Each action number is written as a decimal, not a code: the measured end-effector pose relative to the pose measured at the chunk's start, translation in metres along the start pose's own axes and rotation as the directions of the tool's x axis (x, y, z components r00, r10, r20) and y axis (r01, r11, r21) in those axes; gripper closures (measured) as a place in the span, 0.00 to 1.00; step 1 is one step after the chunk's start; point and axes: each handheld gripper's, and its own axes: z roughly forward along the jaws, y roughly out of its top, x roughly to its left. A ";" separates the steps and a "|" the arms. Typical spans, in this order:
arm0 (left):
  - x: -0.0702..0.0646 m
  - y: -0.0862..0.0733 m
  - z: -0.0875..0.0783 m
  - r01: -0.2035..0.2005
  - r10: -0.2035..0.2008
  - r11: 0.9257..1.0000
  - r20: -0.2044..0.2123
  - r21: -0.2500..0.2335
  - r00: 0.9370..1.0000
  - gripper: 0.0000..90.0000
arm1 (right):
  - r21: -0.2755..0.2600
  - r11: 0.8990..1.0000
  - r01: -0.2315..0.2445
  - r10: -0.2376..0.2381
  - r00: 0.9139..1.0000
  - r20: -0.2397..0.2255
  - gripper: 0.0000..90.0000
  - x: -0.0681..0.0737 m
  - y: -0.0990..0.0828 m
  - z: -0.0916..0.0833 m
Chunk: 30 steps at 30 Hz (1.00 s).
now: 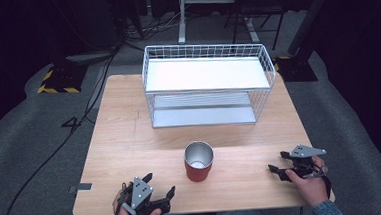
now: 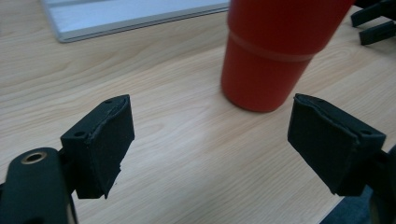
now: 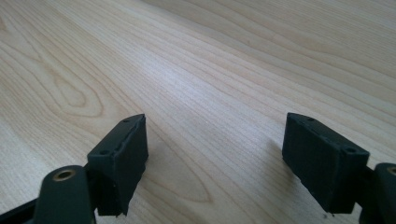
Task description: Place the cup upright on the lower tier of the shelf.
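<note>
**Red cup stands between two spread claws**

A pale wood-grain surface (image 1: 130, 136) sits on grey carpet in a dark room. The red cup (image 1: 199, 161), metal-lined and tapered, stands upright near the front edge, before a white wire rack (image 1: 208, 83). The left claw (image 1: 159, 188) and right claw (image 1: 277, 163) both rest spread, holding nothing.

The cup (image 1: 199, 161) is red outside with a silvery metal inside (a paler band rings its body in the left gripper view). The table (image 1: 130, 141) is light wood with wavy grain. The wire rack (image 1: 208, 84) is white, its shelves white and pale grey. Both grippers, left (image 1: 159, 185) and right (image 1: 279, 162), are black with grey plates. The floor (image 1: 25, 142) is grey carpet, with a yellow-and-black striped base (image 1: 56, 79).
</note>
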 end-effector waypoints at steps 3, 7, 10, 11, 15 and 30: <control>-0.008 0.001 0.009 -0.002 0.002 1.000 0.012 -0.007 1.000 0.17 | 0.000 1.000 0.000 0.000 1.000 0.000 0.25 0.000 0.000 0.000; -0.016 0.001 0.020 0.008 -0.008 1.000 0.020 -0.021 1.000 0.17 | 0.000 1.000 0.000 0.000 1.000 0.000 0.25 0.000 0.000 0.000; -0.019 0.001 0.024 0.013 -0.012 1.000 0.032 -0.027 0.999 0.17 | 0.000 1.000 0.000 0.000 1.000 0.000 0.25 0.000 0.000 0.000; -0.021 0.001 0.026 0.022 -0.021 0.999 0.031 -0.032 0.999 0.17 | 0.000 1.000 0.000 0.000 1.000 0.000 0.25 0.000 0.000 0.000; -0.026 0.001 0.034 0.040 -0.038 0.998 0.038 -0.041 0.999 0.17 | 0.000 1.000 0.000 0.000 1.000 0.000 0.25 0.000 0.000 0.000; -0.043 0.017 0.066 0.049 -0.048 0.999 0.037 -0.017 0.998 0.17 | 0.000 1.000 0.000 0.000 1.000 0.000 0.25 0.000 0.000 0.000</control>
